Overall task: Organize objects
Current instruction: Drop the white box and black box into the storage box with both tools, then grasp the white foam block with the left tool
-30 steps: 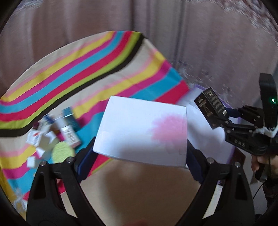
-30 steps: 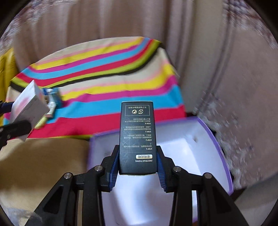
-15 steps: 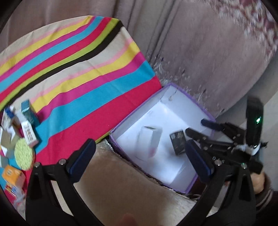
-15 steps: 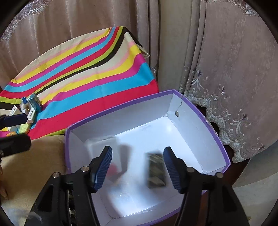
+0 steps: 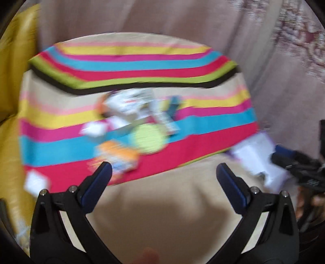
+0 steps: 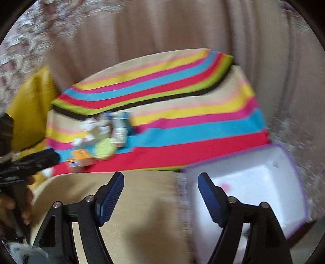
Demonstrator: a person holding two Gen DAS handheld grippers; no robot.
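Observation:
Both views are blurred by motion. My left gripper (image 5: 163,169) is open and empty, facing a pile of small boxes (image 5: 130,105) with a round green disc (image 5: 147,139) and an orange box (image 5: 119,155) on the striped cloth (image 5: 203,69). My right gripper (image 6: 160,180) is open and empty above the beige surface (image 6: 146,195). The purple-rimmed white box (image 6: 264,182) is at its right, with a white and pink item (image 6: 224,185) inside. The same pile (image 6: 105,130) lies far left in the right wrist view.
A pink curtain (image 5: 142,18) hangs behind the striped cloth. A yellow cushion (image 6: 30,97) lies at the left. The purple box (image 5: 262,156) and the right gripper (image 5: 300,168) show at the right edge of the left wrist view. A small white box (image 5: 36,181) sits at the cloth's near left.
Both grippers let go of their boxes into the purple box half a second ago. Both have since swung left, away from it and toward the pile on the striped cloth.

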